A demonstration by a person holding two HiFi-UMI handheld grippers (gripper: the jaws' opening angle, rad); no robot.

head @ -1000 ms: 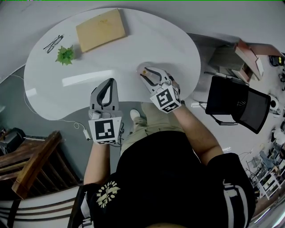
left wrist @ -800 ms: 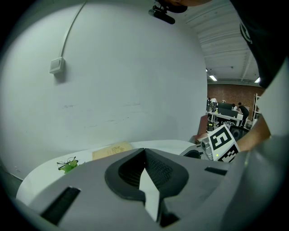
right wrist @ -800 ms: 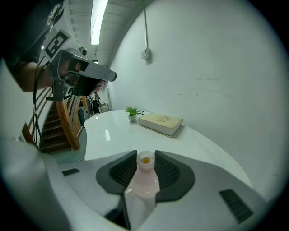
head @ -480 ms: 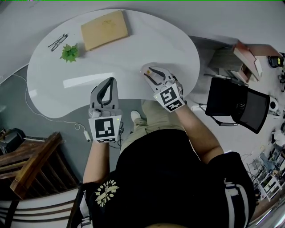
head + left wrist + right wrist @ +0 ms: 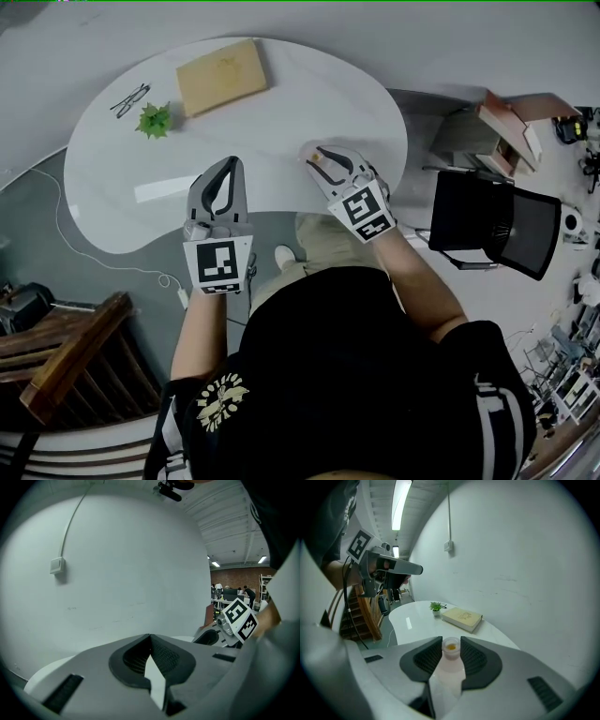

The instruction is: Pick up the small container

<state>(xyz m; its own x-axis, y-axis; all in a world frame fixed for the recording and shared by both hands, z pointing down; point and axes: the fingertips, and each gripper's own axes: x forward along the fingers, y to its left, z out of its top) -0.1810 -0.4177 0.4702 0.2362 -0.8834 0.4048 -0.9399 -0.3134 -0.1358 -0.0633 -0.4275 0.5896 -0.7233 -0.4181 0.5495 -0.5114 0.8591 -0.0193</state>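
The small container (image 5: 451, 648) is a translucent white pot with an orange spot at its top. It sits upright between the dark pads of my right gripper (image 5: 451, 654), which is shut on its sides. In the head view the right gripper (image 5: 320, 157) holds the container (image 5: 322, 159) over the near edge of the white table (image 5: 281, 112). My left gripper (image 5: 228, 165) hovers at the table's near edge to the left, apart from the container. Seen from its own camera, the left gripper (image 5: 150, 638) has its jaws closed together with nothing between them, facing a white wall.
A tan book (image 5: 221, 75), a small green plant (image 5: 155, 120) and a pair of glasses (image 5: 129, 98) lie at the table's far side. A black chair (image 5: 487, 225) stands to the right and wooden furniture (image 5: 56, 366) at the lower left.
The right gripper keeps its grip on the container and has drifted slightly toward the table's near right edge. The left gripper has edged forward a little. The head view has shifted.
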